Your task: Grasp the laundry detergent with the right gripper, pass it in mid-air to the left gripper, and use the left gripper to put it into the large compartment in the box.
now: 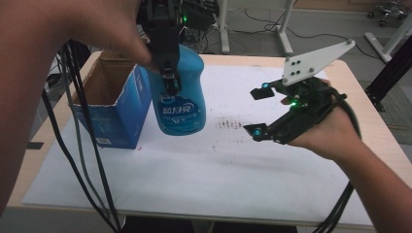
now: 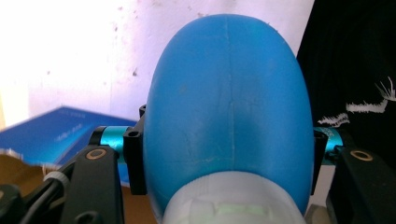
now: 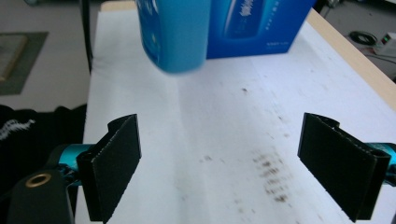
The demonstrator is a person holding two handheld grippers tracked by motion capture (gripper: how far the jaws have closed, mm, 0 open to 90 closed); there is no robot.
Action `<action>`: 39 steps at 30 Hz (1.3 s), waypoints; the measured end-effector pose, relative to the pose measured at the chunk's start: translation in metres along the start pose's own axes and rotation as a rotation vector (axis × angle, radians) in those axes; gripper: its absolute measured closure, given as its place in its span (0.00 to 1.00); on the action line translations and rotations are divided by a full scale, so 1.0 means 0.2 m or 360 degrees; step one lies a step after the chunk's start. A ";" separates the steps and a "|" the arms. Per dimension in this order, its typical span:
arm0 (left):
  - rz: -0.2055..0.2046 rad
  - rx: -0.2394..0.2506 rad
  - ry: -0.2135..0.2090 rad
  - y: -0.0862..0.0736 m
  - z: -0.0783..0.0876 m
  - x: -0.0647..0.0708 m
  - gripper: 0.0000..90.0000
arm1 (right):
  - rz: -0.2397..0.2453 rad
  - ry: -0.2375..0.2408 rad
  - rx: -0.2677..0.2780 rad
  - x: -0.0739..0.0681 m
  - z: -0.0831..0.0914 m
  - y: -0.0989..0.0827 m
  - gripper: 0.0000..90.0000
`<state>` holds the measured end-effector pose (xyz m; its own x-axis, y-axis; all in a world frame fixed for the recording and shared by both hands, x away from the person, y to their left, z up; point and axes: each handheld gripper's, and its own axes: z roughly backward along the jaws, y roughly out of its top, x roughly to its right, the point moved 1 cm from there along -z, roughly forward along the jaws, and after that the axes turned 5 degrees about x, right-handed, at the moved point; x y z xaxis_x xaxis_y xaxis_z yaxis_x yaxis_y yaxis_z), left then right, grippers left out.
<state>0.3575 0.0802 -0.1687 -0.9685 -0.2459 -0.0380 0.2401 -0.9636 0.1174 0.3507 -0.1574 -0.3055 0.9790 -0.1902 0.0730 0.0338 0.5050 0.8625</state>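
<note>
Your left forearm fills the near left corner of the high view, and at its end your left gripper (image 1: 167,73) hangs with its jaws pointing down, clamped on a blue bottle (image 1: 179,92). From the left gripper view the two pads press the bottle (image 2: 229,116) at nine and three o'clock on its rounded body, with a pale cap end (image 2: 233,205) at six o'clock, nearest the lens. That bottle hangs clear of the white sheet (image 1: 204,170), label facing you, bottom end down.

At nine o'clock from the bottle stands an open blue box (image 1: 116,107), top flaps up and brown inside; bottle and box sit just beside each other, and whether they touch you cannot tell from here. Black cables (image 1: 82,155) trail from your left gripper down past the box to the table's near edge.

Your right gripper (image 1: 257,111) sits at three o'clock from the bottle, well apart from it, jaws spread wide with nothing between them. Looking along its jaws, both black pads (image 3: 116,163) stand far apart over the bare sheet, a patch of dark smudges (image 3: 271,177) lies between them, and the bottle (image 3: 175,32) and box (image 3: 261,23) show at twelve o'clock.

Under the sheet, the wooden table (image 1: 384,136) shows its edge at three o'clock.
</note>
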 end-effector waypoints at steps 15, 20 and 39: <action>0.0641 0.0002 0.0080 -0.32 0.32 -0.17 0.43 | 0.0179 -0.0162 -0.0553 0.16 0.24 0.11 0.01; 0.0919 0.0041 0.0156 -0.43 0.40 -0.25 0.43 | 0.0193 -0.0176 -0.0699 0.19 0.30 0.13 0.01; 0.1637 -0.0093 0.0234 -0.64 0.30 -0.45 0.43 | 0.0235 -0.0200 -0.0784 0.18 0.29 0.10 0.01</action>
<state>0.4099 0.2313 -0.1206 -0.2777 -0.9582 -0.0680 0.9521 -0.2840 0.1136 0.3739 -0.2032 -0.2565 0.9499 -0.1714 0.2612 0.0176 0.8641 0.5029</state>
